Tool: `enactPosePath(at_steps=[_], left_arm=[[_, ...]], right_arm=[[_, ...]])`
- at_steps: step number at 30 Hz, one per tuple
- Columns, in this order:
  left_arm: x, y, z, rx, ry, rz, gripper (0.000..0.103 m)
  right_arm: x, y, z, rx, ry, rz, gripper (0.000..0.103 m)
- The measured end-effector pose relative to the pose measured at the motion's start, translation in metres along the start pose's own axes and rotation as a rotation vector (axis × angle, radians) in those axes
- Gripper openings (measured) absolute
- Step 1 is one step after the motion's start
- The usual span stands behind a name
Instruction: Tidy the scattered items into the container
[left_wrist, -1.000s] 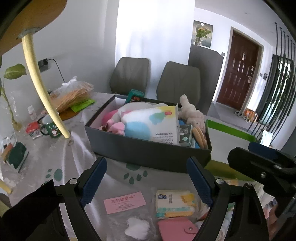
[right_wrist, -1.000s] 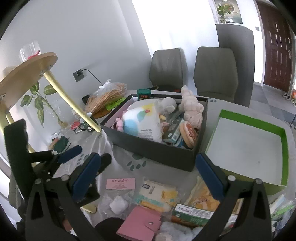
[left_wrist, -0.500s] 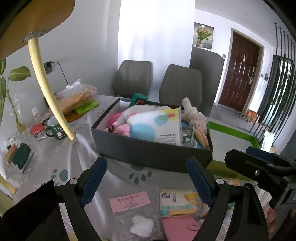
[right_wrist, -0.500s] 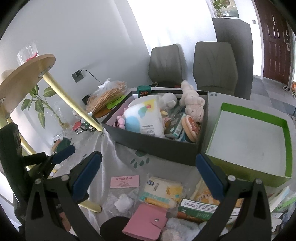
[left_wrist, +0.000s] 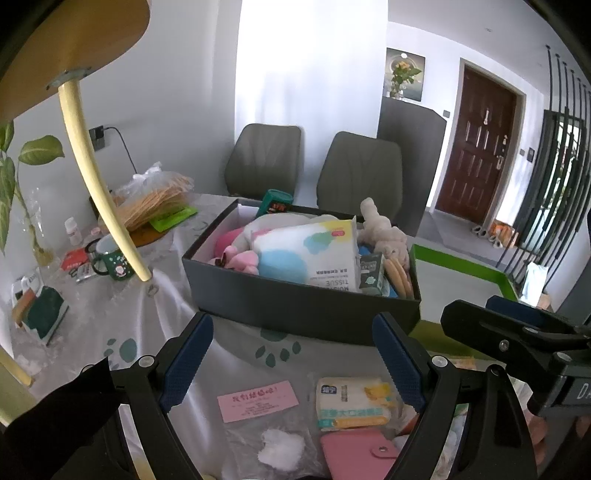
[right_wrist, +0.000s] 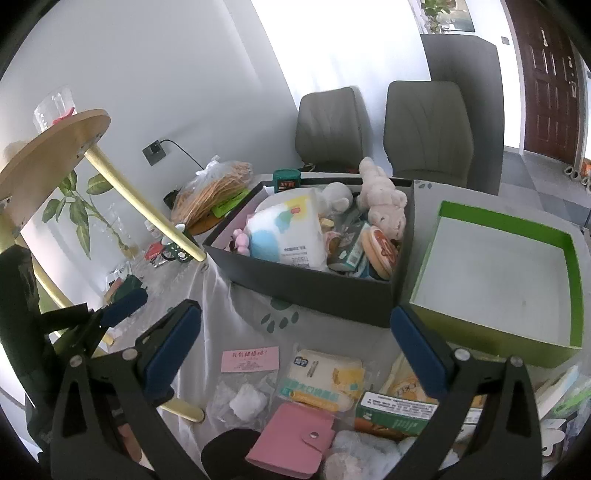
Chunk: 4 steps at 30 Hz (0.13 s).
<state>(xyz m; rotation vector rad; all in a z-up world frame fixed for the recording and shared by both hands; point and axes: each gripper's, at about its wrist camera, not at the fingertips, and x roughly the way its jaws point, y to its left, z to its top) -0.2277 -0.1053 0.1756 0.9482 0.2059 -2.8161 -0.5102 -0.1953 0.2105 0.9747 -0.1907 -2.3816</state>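
Left gripper (left_wrist: 291, 358) and right gripper (right_wrist: 295, 347), jaws apart and empty, hover over loose items, a tissue pack (right_wrist: 321, 380) among them. The box (right_wrist: 310, 288) lies beyond, half full.

both wrist cameras are looking down and forward at the dark box (left_wrist: 295, 306) (right_wrist: 306, 288) from just before it, the right sitting rightward, sharing it.

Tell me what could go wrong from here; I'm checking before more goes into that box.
The dark box is already heaped, so the tissue pack or plush toy may spill. The left tool and right tool, both open, hover close together and might collide. The flat pink card may resist pinching.
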Motion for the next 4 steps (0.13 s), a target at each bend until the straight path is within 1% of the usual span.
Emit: enactPosePath(at_steps=[4], left_arm=[[0.0019, 0.0029, -0.0002, -0.021, 0.009, -0.009, 0.089]], right_arm=[[-0.0012, 0.0003, -0.0003, -0.002, -0.002, 0.0, 0.103]])
